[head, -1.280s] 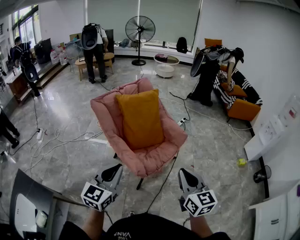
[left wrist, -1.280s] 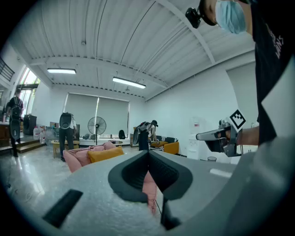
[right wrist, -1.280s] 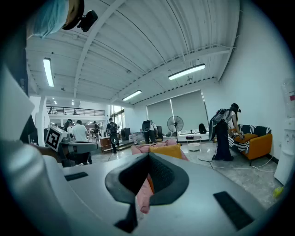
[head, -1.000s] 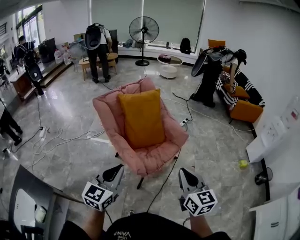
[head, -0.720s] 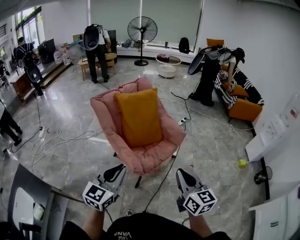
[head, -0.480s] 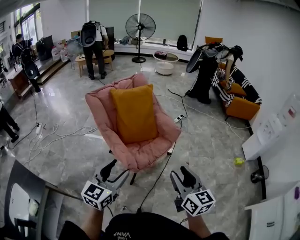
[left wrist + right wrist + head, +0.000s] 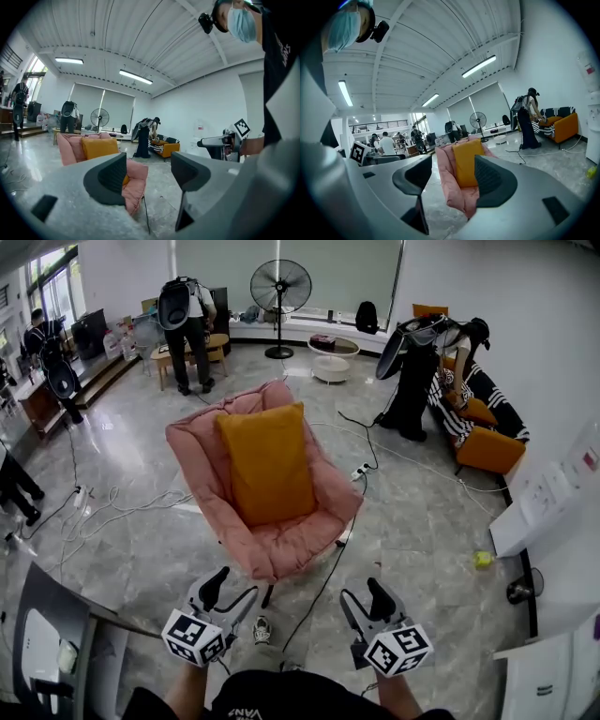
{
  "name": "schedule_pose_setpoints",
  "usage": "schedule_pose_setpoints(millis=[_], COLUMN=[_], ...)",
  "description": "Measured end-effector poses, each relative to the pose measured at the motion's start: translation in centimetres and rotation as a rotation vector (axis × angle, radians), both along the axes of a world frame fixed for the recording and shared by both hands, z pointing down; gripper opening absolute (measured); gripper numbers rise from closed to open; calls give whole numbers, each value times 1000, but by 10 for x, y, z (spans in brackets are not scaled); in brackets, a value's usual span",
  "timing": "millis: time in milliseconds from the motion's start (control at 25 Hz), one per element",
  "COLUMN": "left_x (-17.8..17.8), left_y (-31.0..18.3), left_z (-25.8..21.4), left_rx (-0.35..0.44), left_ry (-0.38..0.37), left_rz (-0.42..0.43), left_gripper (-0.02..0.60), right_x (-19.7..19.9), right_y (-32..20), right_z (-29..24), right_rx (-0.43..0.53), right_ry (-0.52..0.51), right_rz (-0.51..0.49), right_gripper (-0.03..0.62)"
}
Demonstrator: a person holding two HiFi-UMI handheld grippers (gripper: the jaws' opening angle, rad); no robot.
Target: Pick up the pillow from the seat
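Observation:
An orange pillow (image 7: 267,465) leans upright against the back of a pink padded chair (image 7: 281,545) in the middle of the floor. Both grippers hang low in the head view, short of the chair's front edge and apart from it. My left gripper (image 7: 230,585) has just been opening its jaws, and nothing is between them. My right gripper (image 7: 366,594) has also just been opening and is empty. The left gripper view shows the pillow (image 7: 98,146) beyond the left finger. In the right gripper view the pillow (image 7: 466,161) and chair (image 7: 447,183) stand between the jaws, farther off.
A black cable (image 7: 328,582) runs under the chair toward a power strip (image 7: 359,472). White cables (image 7: 122,512) lie on the floor at left. A standing fan (image 7: 280,287), a round white table (image 7: 330,367), an orange sofa (image 7: 487,451) and several people are behind. A grey desk (image 7: 56,643) sits near left.
Both grippers' jaws went from shut to open. The grippers have moved forward and down toward the chair, which now sits closer in the head view.

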State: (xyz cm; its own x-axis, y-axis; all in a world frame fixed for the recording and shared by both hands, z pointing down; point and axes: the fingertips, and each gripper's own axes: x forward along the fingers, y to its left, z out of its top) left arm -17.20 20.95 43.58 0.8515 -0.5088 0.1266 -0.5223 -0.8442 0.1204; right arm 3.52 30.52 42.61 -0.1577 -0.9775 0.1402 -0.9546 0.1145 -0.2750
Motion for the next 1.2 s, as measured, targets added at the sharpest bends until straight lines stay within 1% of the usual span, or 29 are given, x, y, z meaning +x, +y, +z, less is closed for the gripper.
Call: schedule_pose_setpoints(millis=[200,320,480,800,1000,1200], left_x=[15,22,30,31,37,50], left_y=[-35,-71,-123,-217,-257,-287], left_z=[8,11,8,4,9,10], left_rx=[-16,-29,-23,-22,-19,-36], left_ry=[-8,-3,-10,-13,-24,-9], left_rz=[26,44,75,108,153,151], left_gripper=[291,291,291,291,291,291], right_x=[6,7,11,11,15,28], right_y=[-34,-67,-116,-200,-232,-251], right_z=[7,5,0,-2,0,4], right_rx=[-30,-34,-38,-45,-54,-82], right_ry=[-6,-2,7,2,6,2], right_rz=[12,22,47,88,126,144], right_gripper=[268,268,268,268,268,268])
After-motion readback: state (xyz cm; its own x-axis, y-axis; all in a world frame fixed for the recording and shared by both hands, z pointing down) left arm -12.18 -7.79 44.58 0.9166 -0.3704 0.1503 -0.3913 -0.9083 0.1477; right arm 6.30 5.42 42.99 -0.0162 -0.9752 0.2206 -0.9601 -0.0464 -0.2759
